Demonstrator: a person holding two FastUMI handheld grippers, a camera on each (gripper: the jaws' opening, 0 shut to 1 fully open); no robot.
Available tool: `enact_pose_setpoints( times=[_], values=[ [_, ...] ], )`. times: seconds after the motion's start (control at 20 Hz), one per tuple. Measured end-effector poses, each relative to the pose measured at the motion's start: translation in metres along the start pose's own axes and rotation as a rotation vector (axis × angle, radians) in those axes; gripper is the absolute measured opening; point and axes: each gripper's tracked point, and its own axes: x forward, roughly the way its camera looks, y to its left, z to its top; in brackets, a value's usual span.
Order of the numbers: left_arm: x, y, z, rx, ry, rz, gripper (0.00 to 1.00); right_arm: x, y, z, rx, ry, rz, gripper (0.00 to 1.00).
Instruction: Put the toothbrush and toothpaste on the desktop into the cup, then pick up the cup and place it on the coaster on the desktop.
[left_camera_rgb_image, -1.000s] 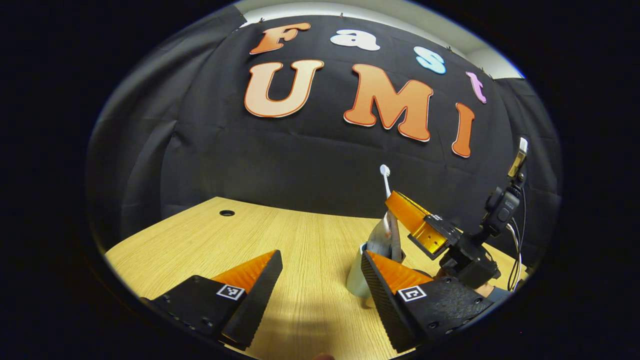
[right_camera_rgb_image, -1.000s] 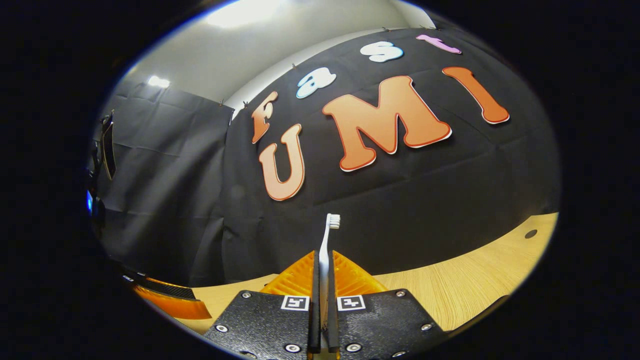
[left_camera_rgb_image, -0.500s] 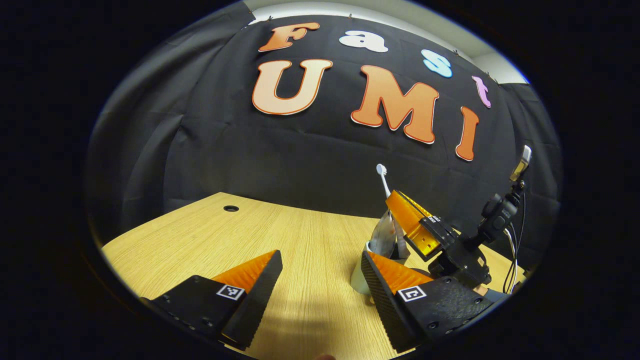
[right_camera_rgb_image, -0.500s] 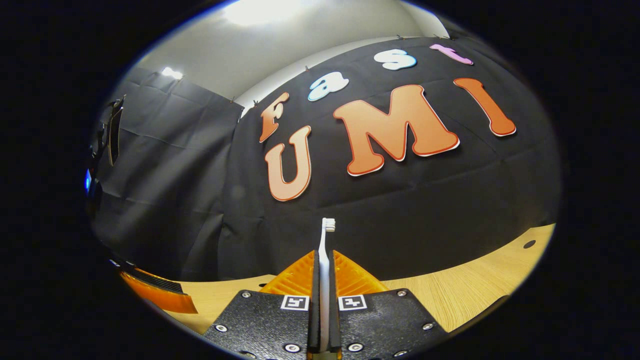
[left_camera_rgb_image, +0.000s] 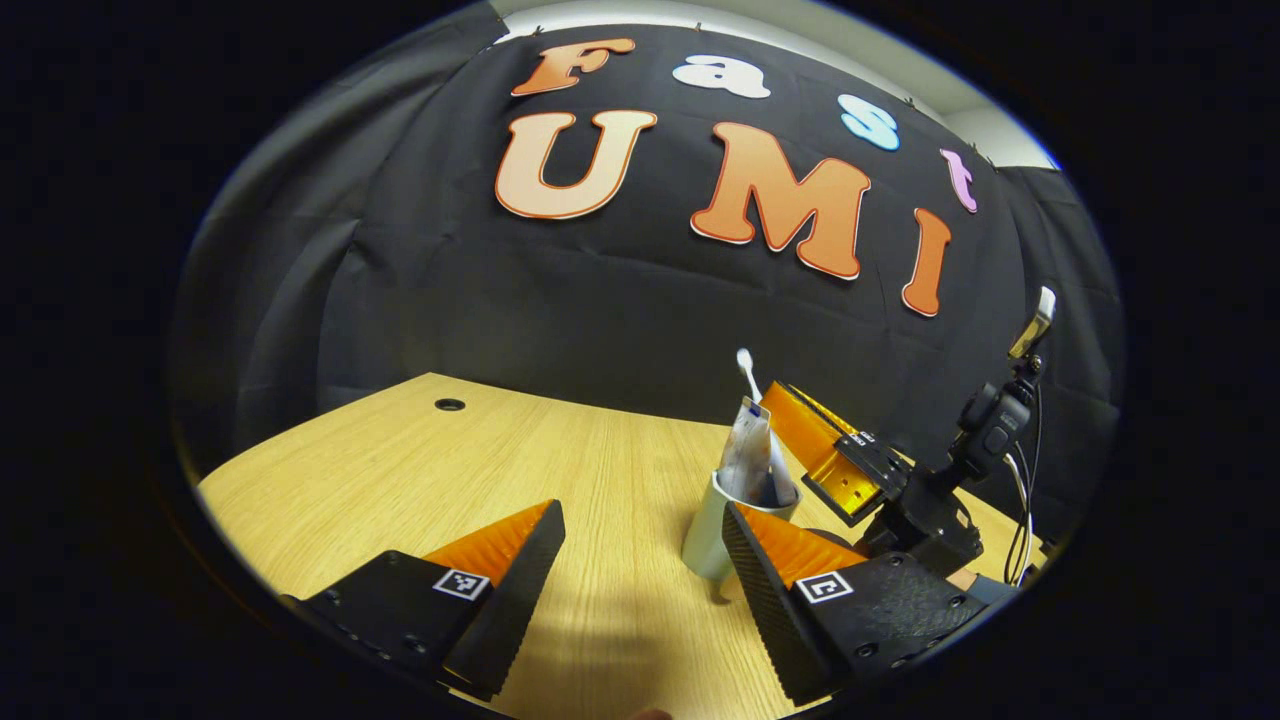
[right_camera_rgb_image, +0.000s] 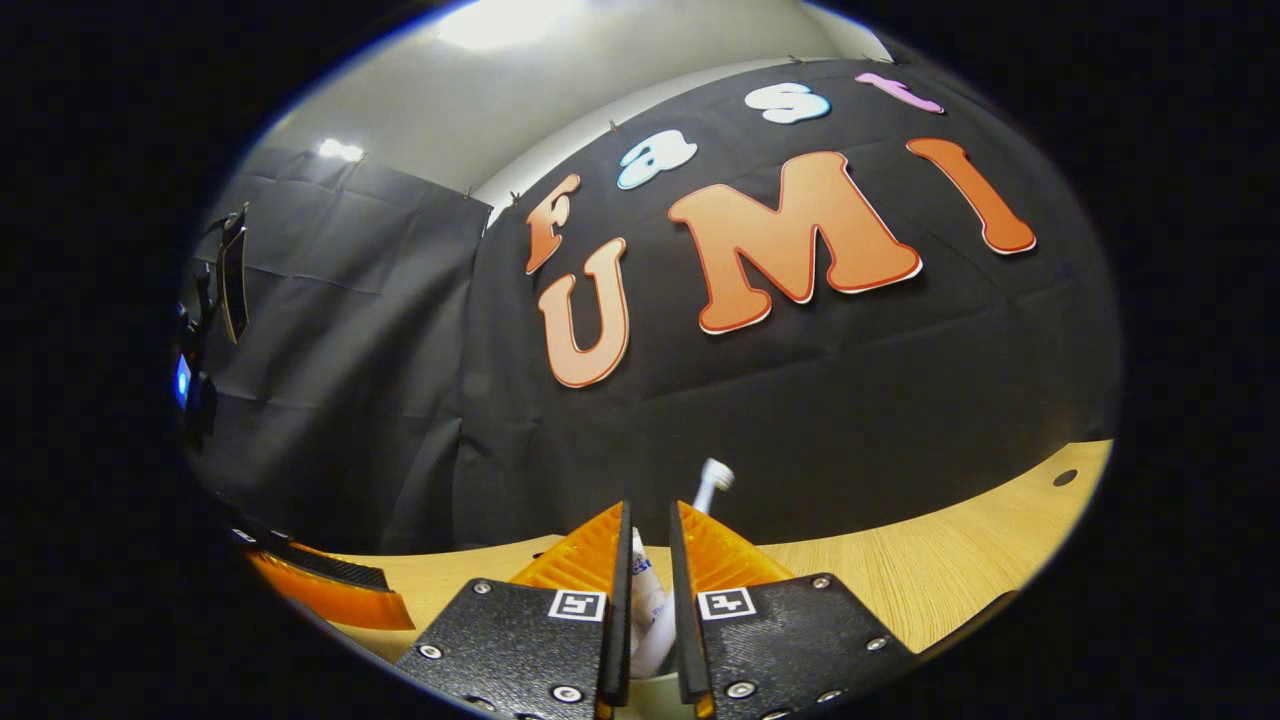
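one cup (left_camera_rgb_image: 712, 535), one toothbrush (left_camera_rgb_image: 746, 366), one toothpaste tube (left_camera_rgb_image: 748, 462), two claws, and one desk (left_camera_rgb_image: 480, 470).

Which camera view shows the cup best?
The left gripper view: the cup stands whole on the desktop, with the toothpaste and toothbrush sticking out of it. The right gripper view gives just a pale sliver of its rim at the bottom edge, between the right gripper fingers.

Toothbrush (left_camera_rgb_image: 746, 366) and toothpaste (left_camera_rgb_image: 748, 462) in cup (left_camera_rgb_image: 712, 528)
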Motion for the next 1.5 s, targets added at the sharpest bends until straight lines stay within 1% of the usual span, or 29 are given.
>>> enact_pose_setpoints(
  times=[0.05,0.15,0.35,0.45,0.55,0.6,0.65,0.7,0.75,0.8,0.9,0.95,1.0,1.05,1.1,1.15,1.25,1.35,1.5],
  values=[
    [0.001,-0.001,-0.001,-0.005,0.005,-0.001,0.96,0.001,0.002,-0.002,0.003,0.009,0.003,0.19],
    [0.000,-0.001,-0.004,-0.012,0.012,-0.004,0.95,-0.003,0.000,-0.011,-0.007,0.038,0.004,0.20],
    [0.001,0.002,-0.009,-0.021,0.026,0.001,0.95,-0.015,-0.012,0.003,0.007,0.072,0.004,0.20],
    [0.001,0.002,-0.009,-0.032,0.028,-0.002,0.95,-0.023,-0.029,0.013,0.002,0.085,-0.017,0.20],
    [0.001,0.001,-0.009,-0.038,0.029,-0.003,0.95,-0.029,-0.047,0.018,0.015,0.102,-0.048,0.20],
    [0.001,0.001,-0.008,-0.040,0.031,-0.003,0.95,-0.031,-0.057,0.020,0.024,0.129,-0.074,0.22],
    [0.001,0.000,-0.007,-0.042,0.031,-0.006,0.96,-0.033,-0.071,0.014,0.026,0.177,-0.111,0.24],
    [-0.002,-0.001,-0.006,-0.041,0.028,-0.009,0.95,-0.036,-0.084,0.007,0.024,0.234,-0.152,0.25],
    [-0.003,-0.002,-0.003,-0.036,0.026,-0.010,0.95,-0.042,-0.097,-0.002,0.026,0.306,-0.190,0.28],
    [-0.003,-0.003,-0.002,-0.026,0.027,-0.008,0.95,-0.052,-0.108,-0.016,0.038,0.405,-0.227,0.29],
    [-0.004,-0.005,-0.003,-0.003,0.034,-0.011,0.95,-0.084,-0.116,-0.047,0.136,0.639,-0.267,0.32],
    [-0.004,-0.007,-0.001,0.007,0.038,-0.017,0.95,-0.101,-0.114,-0.055,0.197,0.742,-0.280,0.37],
    [-0.005,-0.009,-0.002,0.018,0.045,-0.022,0.95,-0.121,-0.111,-0.064,0.233,0.847,-0.311,0.40],
    [-0.005,-0.010,-0.003,0.026,0.052,-0.025,0.95,-0.142,-0.114,-0.068,0.243,0.915,-0.347,0.36],
    [-0.007,-0.012,-0.006,0.032,0.055,-0.028,0.95,-0.155,-0.123,-0.072,0.240,0.963,-0.397,0.47],
    [-0.008,-0.012,-0.006,0.035,0.058,-0.032,0.95,-0.168,-0.133,-0.074,0.232,1.010,-0.448,0.49],
    [-0.010,-0.011,-0.010,0.032,0.069,-0.038,0.95,-0.183,-0.139,-0.079,0.229,1.075,-0.520,0.51],
    [-0.017,-0.010,-0.014,0.024,0.073,-0.046,0.95,-0.197,-0.139,-0.087,0.283,1.134,-0.577,0.51],
    [-0.027,0.000,-0.015,0.012,0.065,-0.042,0.95,-0.211,-0.136,-0.090,0.339,1.193,-0.629,0.52]
  ],
)
